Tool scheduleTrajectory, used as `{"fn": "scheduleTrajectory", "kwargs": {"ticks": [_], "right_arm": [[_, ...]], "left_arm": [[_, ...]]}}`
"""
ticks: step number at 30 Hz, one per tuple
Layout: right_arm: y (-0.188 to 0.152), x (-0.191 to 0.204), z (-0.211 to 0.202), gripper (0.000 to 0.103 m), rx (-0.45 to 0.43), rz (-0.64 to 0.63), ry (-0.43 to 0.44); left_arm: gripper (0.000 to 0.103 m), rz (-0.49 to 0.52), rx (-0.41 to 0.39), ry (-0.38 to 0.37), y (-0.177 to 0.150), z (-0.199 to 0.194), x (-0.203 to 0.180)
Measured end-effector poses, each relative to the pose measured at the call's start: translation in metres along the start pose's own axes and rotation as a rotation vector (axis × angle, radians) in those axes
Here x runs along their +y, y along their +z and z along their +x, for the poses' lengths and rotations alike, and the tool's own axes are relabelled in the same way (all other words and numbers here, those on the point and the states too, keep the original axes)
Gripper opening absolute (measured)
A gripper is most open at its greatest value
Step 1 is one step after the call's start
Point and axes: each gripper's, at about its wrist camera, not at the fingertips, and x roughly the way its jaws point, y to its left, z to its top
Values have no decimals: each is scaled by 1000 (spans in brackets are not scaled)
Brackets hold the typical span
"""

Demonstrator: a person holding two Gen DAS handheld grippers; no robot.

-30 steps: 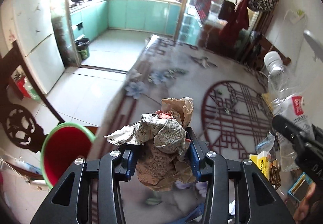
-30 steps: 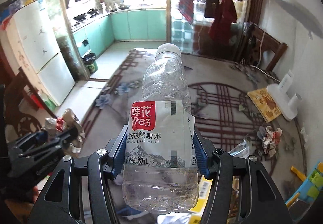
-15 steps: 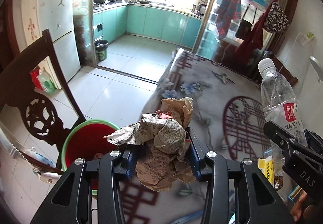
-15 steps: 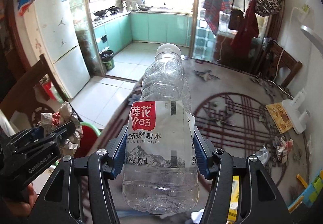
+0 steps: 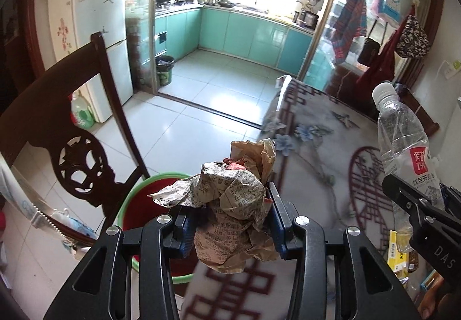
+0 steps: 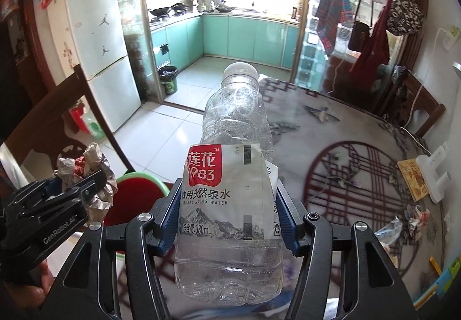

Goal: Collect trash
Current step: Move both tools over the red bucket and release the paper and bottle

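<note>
Both loads in carry; left gripper (image 5: 229, 229) pinching crumpled paper (image 5: 230, 204), right gripper (image 6: 227, 222) clamping bottle (image 6: 230, 190); next likely release over red bin (image 5: 138, 204)

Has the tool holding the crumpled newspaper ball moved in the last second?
Yes. The left tool, gripping the crumpled newspaper ball, has travelled off the patterned table toward the red bucket with the green rim by the chair.

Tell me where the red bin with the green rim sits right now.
The red bin stands on the floor at the table edge beside the dark wooden chair, low left in both wrist views, just beyond the left gripper.
</note>
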Motion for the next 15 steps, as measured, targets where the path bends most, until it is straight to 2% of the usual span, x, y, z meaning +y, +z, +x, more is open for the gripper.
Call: {"fn": "scheduleTrajectory", "kwargs": {"ticks": [7,15], "right_arm": [[3,38,23,57,56,-42,72],[-8,78,63,57,182,-65,160]], "left_arm": [[41,-12,25,61,-2,13,38],[41,-36,86,98,-4,43,75]]}}
